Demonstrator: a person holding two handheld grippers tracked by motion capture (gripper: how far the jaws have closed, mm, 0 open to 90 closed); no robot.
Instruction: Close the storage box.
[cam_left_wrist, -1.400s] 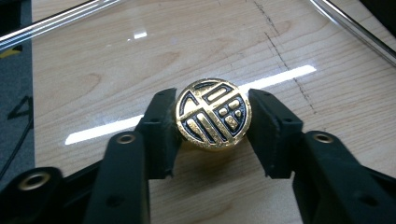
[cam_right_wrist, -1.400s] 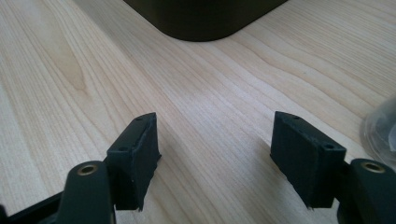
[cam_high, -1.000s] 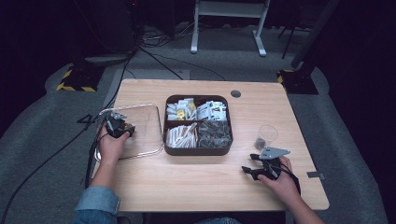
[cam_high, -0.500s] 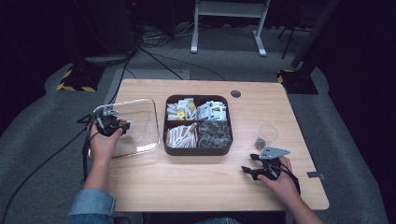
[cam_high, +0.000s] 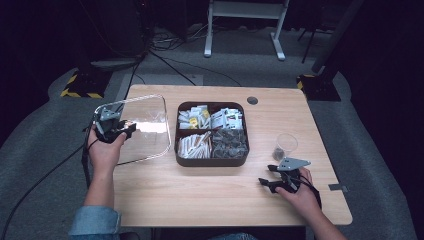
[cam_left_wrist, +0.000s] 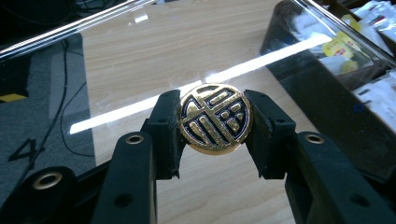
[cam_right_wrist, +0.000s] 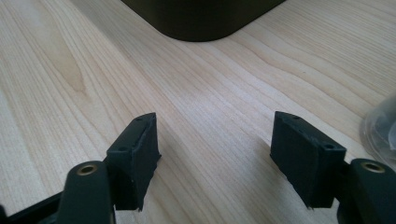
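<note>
A clear lid (cam_high: 142, 129) with rounded corners hangs tilted over the table, left of a dark brown box (cam_high: 210, 162) that has four compartments of packets. My left gripper (cam_high: 114, 128) is shut on the lid's round black and gold knob (cam_left_wrist: 215, 116), with one pad on each side of it. Through the clear lid (cam_left_wrist: 140, 42) I see the wood and the brown box (cam_left_wrist: 322, 98) below. My right gripper (cam_high: 273, 182) rests low over the table near the front right. Its jaws are open, the right gripper (cam_right_wrist: 215, 154) having only bare wood between its pads.
A small clear cup (cam_high: 286, 146) with something dark in it stands just beyond the right gripper, and its edge shows as the cup (cam_right_wrist: 383, 126) at the right. The box's corner (cam_right_wrist: 201, 18) lies ahead of the right jaws. Cables trail off the table's left side.
My left hand has risen and moved a little toward the far left, taking the clear lid up off the table with it. The right hand has kept still.
</note>
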